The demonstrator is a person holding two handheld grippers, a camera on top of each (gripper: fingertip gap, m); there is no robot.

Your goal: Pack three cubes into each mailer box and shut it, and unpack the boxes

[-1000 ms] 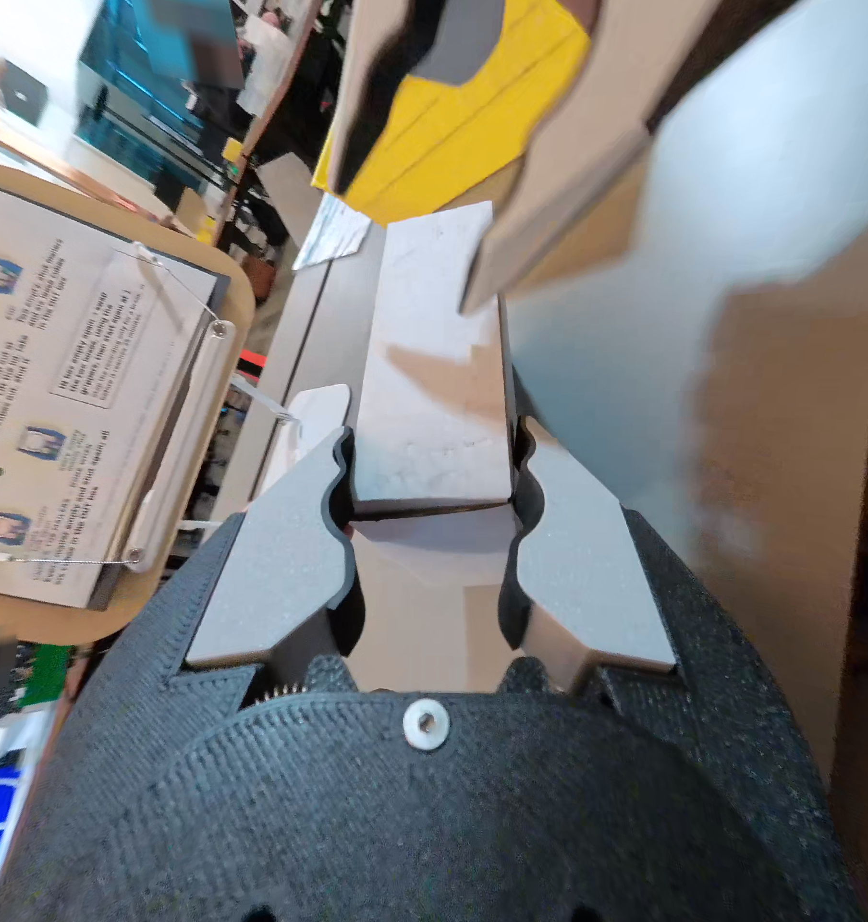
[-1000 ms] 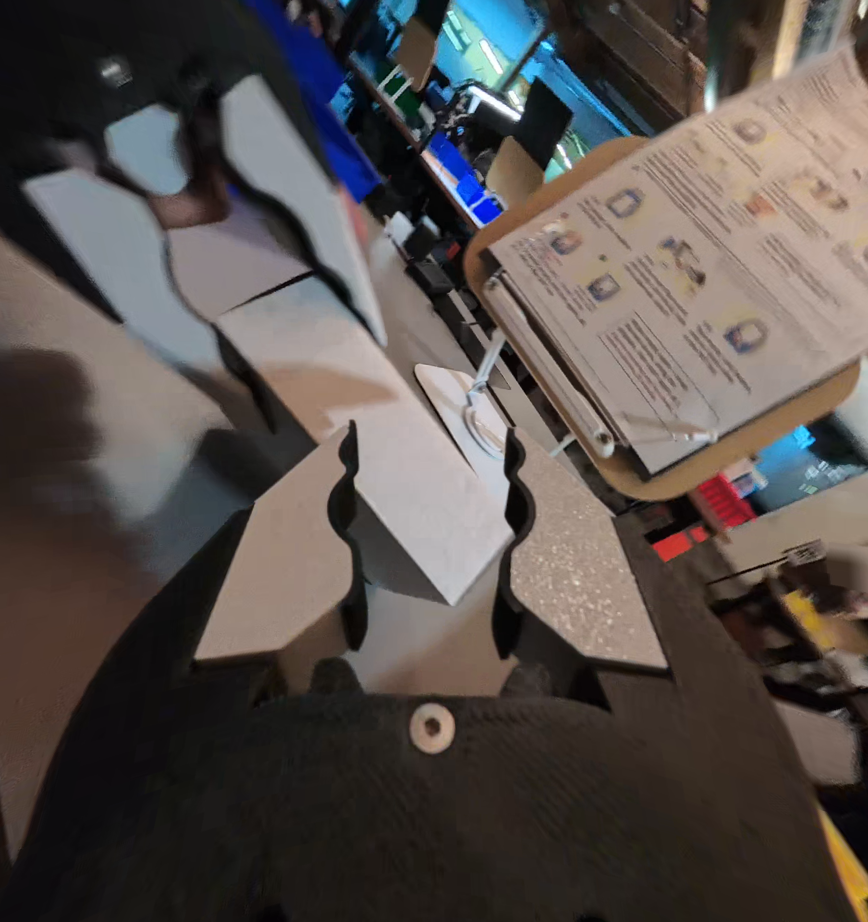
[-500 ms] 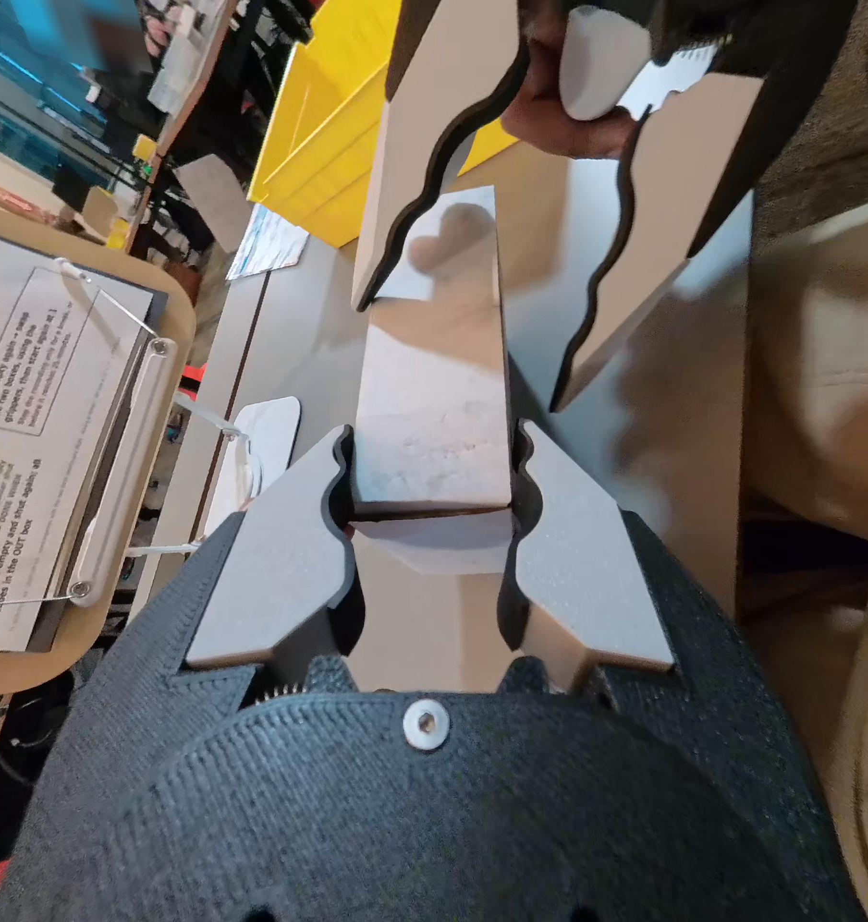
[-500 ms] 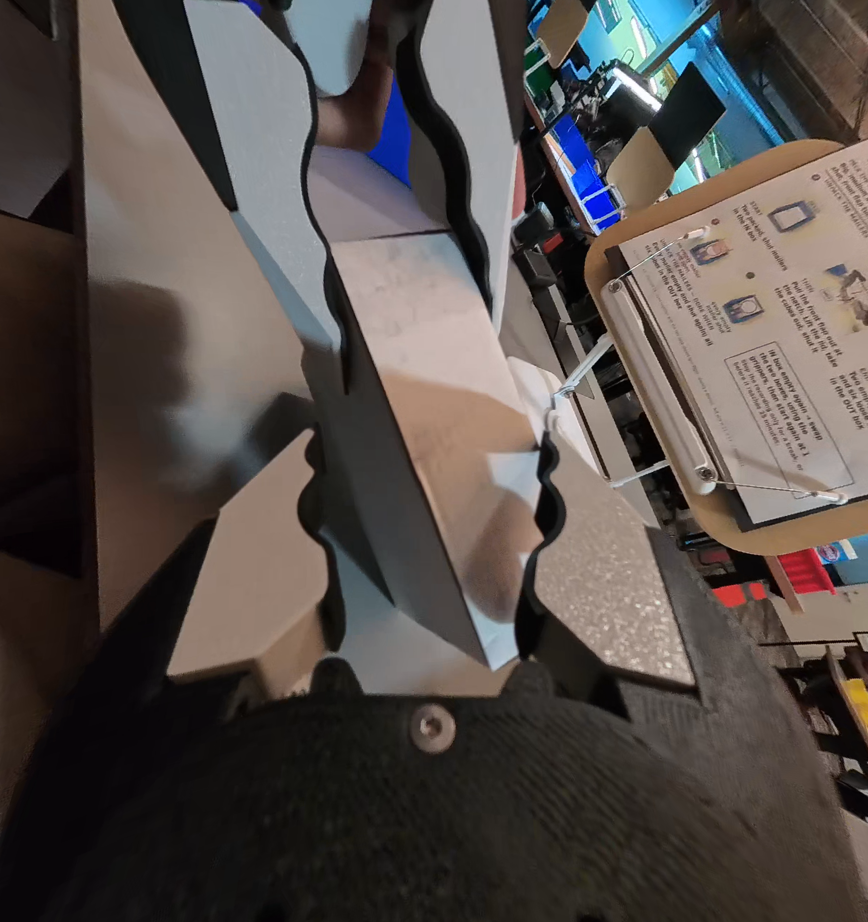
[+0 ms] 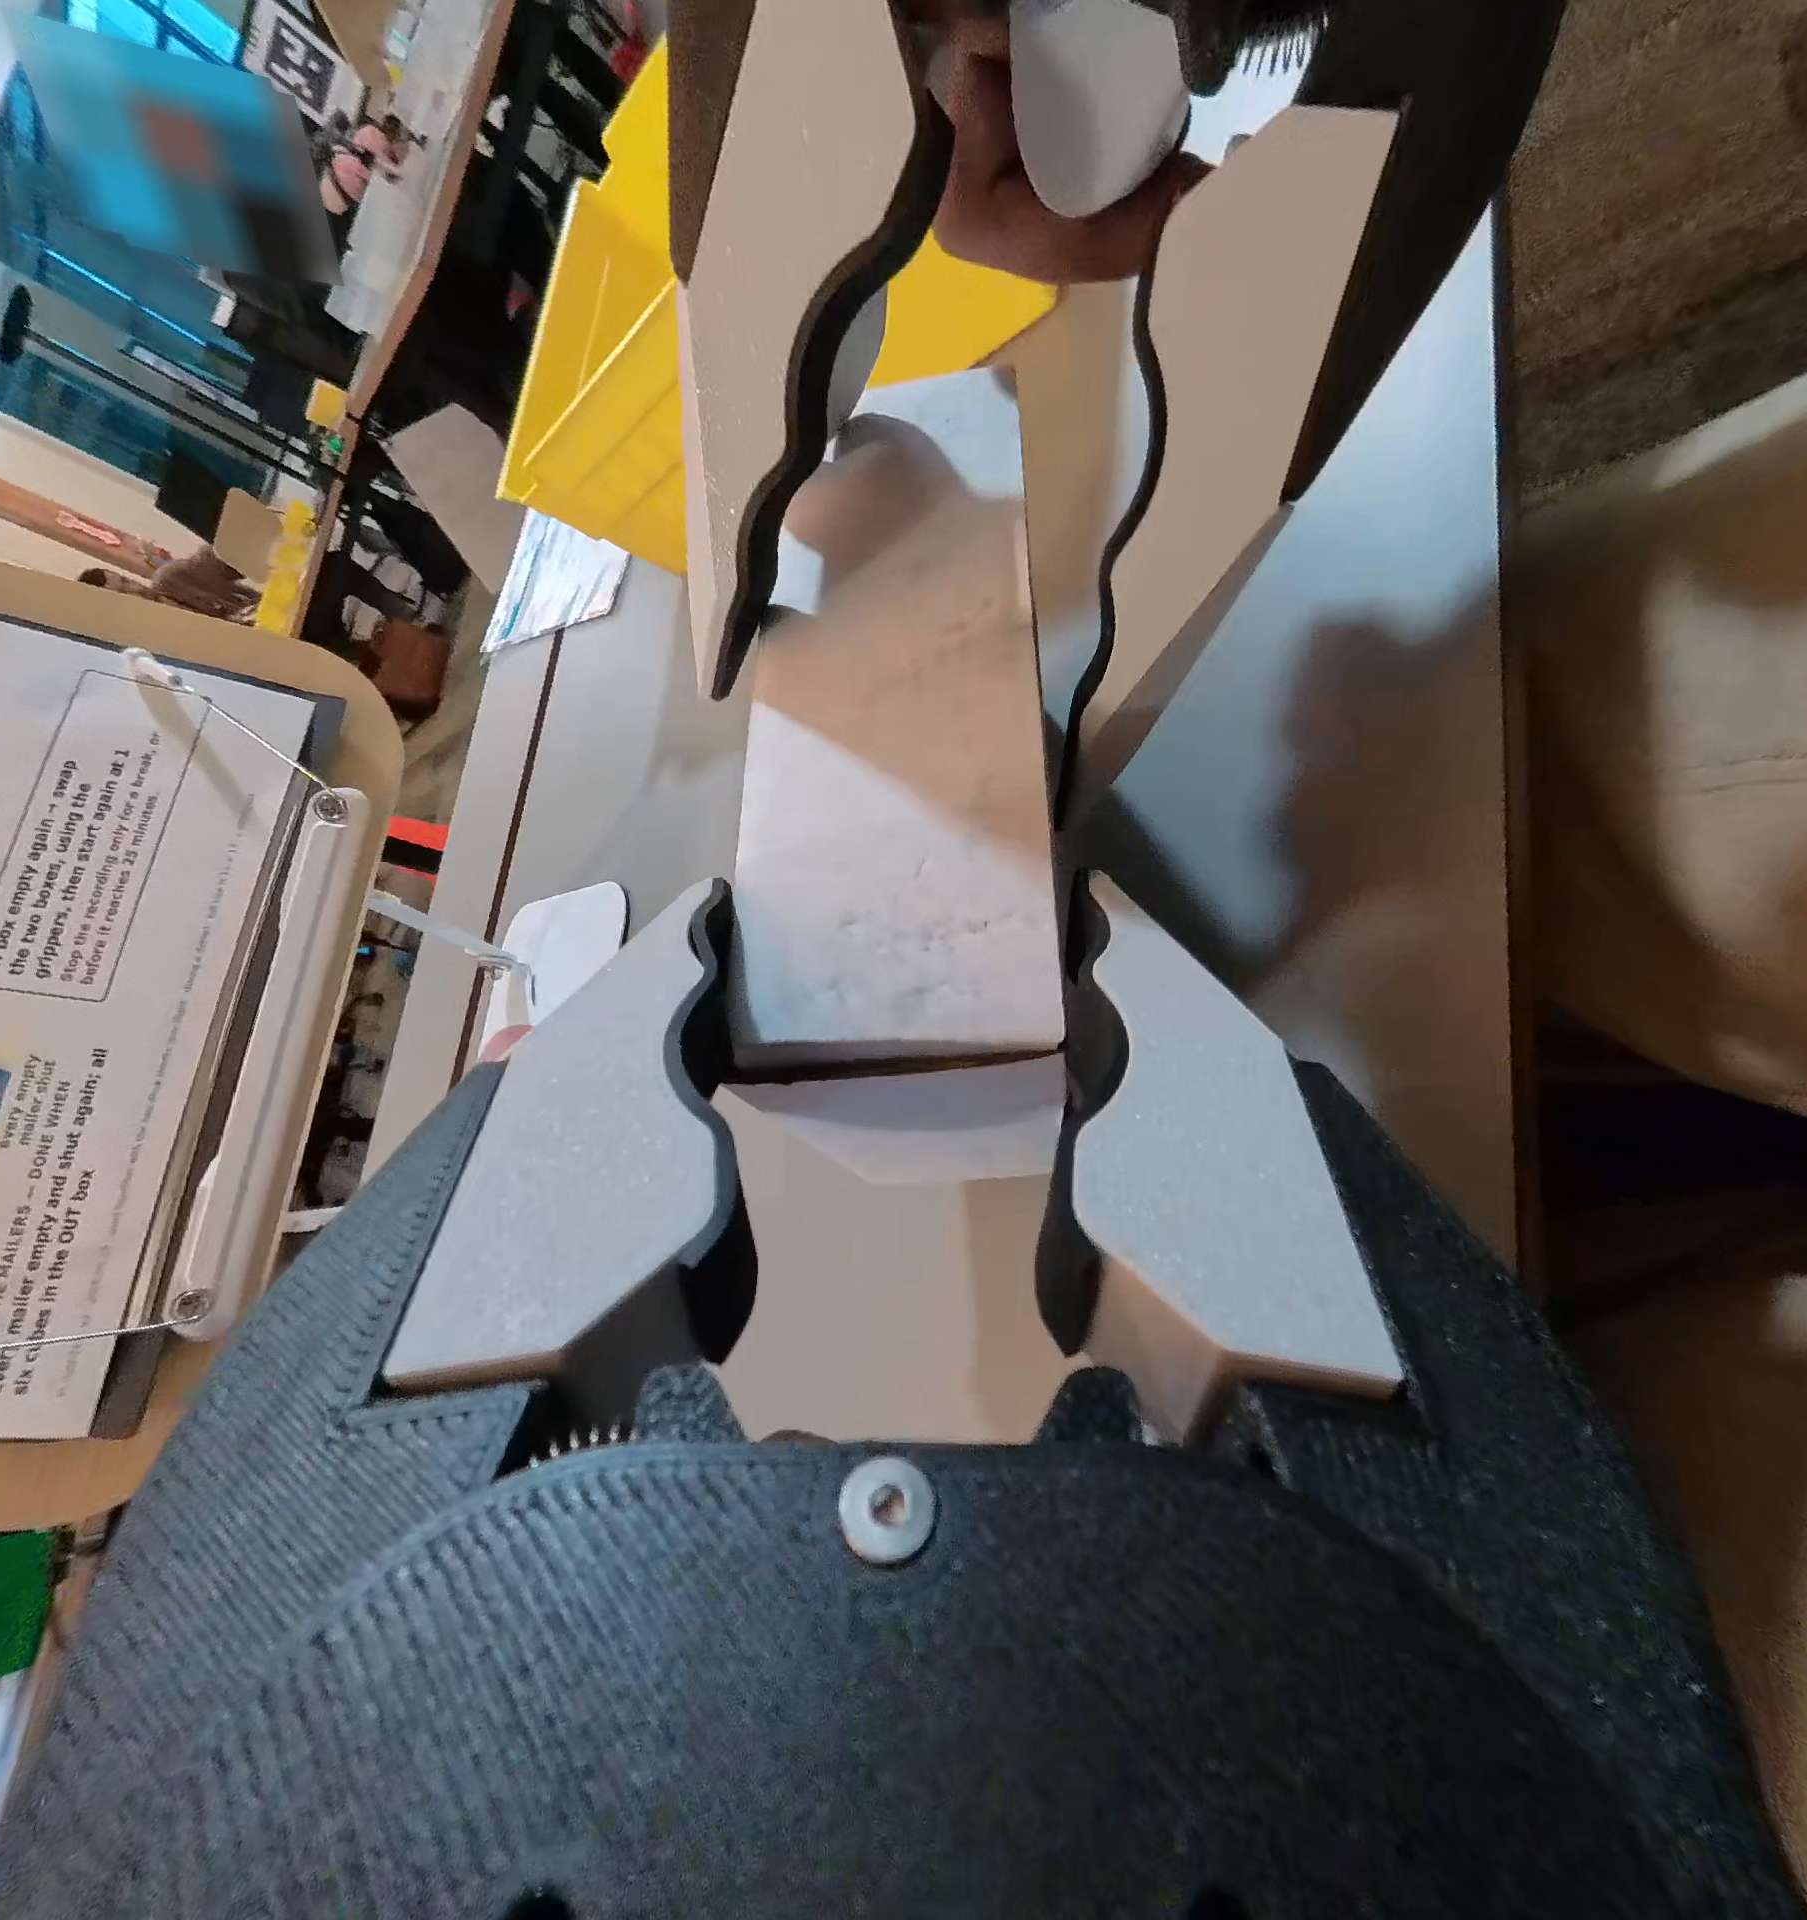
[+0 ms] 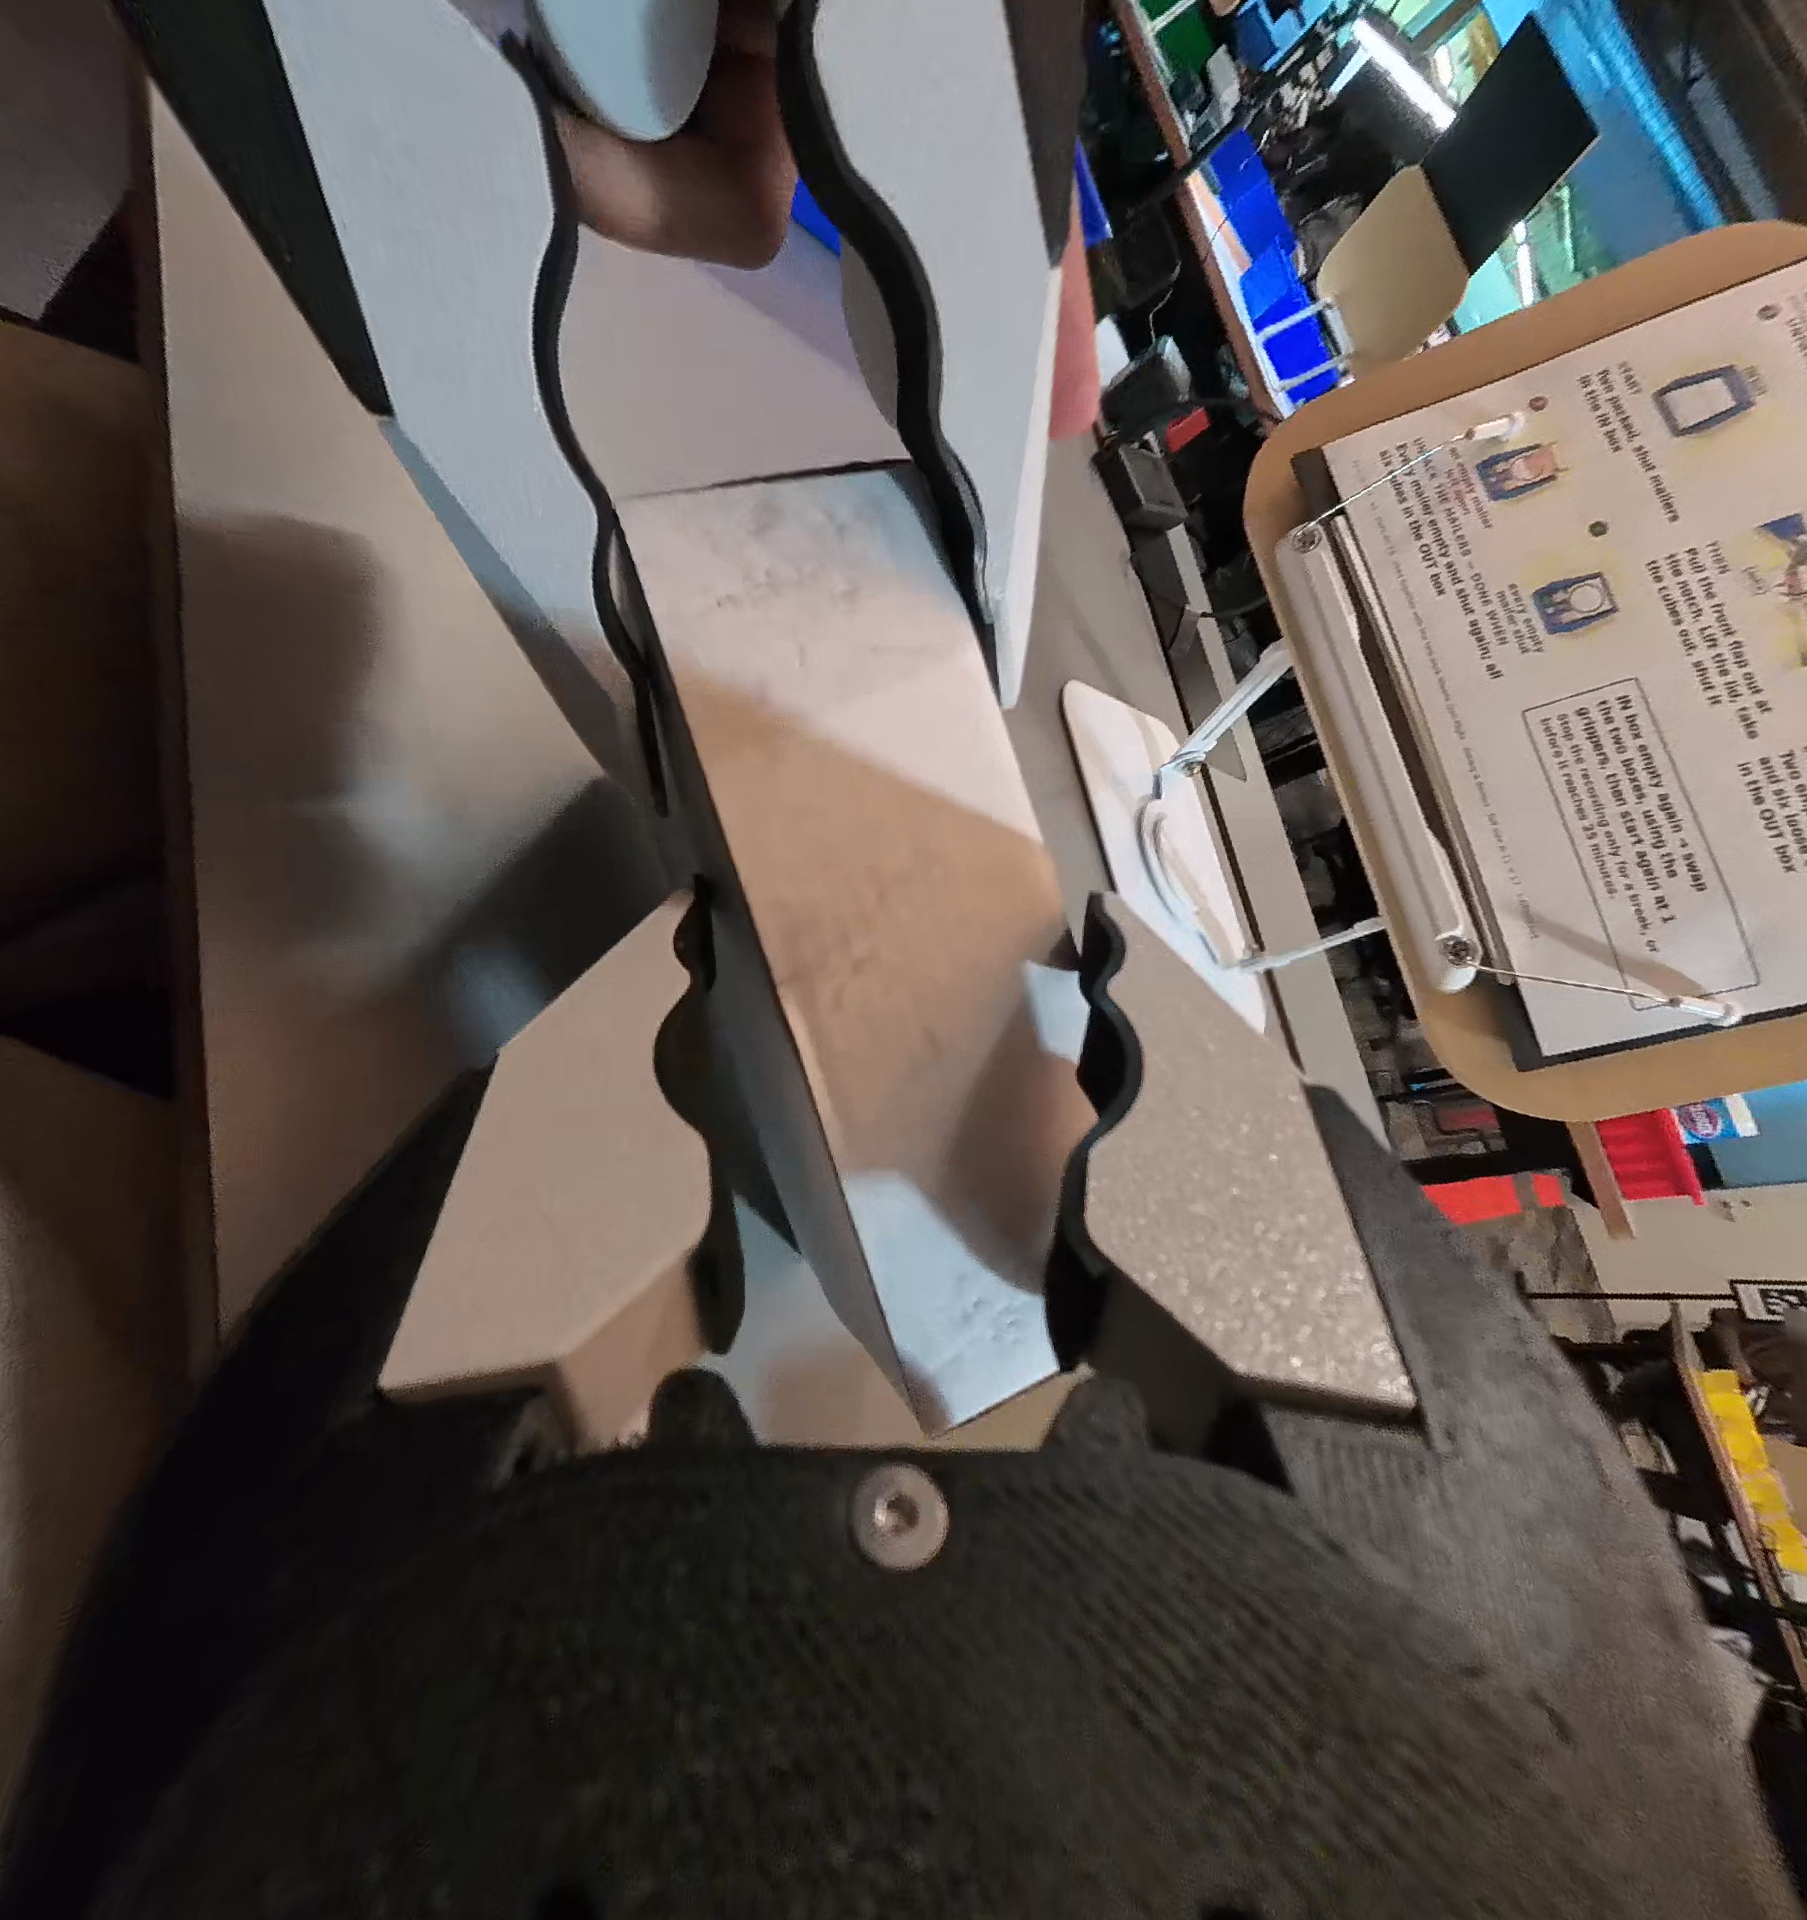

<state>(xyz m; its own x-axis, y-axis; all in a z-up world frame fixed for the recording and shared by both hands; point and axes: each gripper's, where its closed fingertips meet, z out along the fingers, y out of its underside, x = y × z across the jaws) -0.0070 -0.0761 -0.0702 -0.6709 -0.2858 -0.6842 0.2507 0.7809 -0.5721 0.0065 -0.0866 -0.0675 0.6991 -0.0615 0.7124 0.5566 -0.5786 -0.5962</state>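
A white mailer box (image 5: 894, 831) is held edge-on, its narrow side up. My left gripper (image 5: 894, 935) is shut on its near end. My right gripper (image 5: 894, 743) comes in from the opposite end and straddles the far part of the box. In the right wrist view the same box (image 6: 878, 935) runs between my right gripper's (image 6: 894, 914) fingertips, which lie against both of its sides. The left gripper (image 6: 774, 582) grips the far end there. No cubes show.
A clipboard with an instruction sheet (image 5: 130, 987) stands on a wire stand at the left, and shows at the right in the right wrist view (image 6: 1605, 675). A yellow bin (image 5: 608, 343) sits behind. A large white panel (image 5: 1346, 831) and brown cardboard (image 5: 1709, 727) are close beside the box. Only a small space, under 4 cm, lies between the two pairs of fingers.
My right gripper has moved in over the far end of the box and its fingers have narrowed onto it. My left gripper has kept its hold on the near end.
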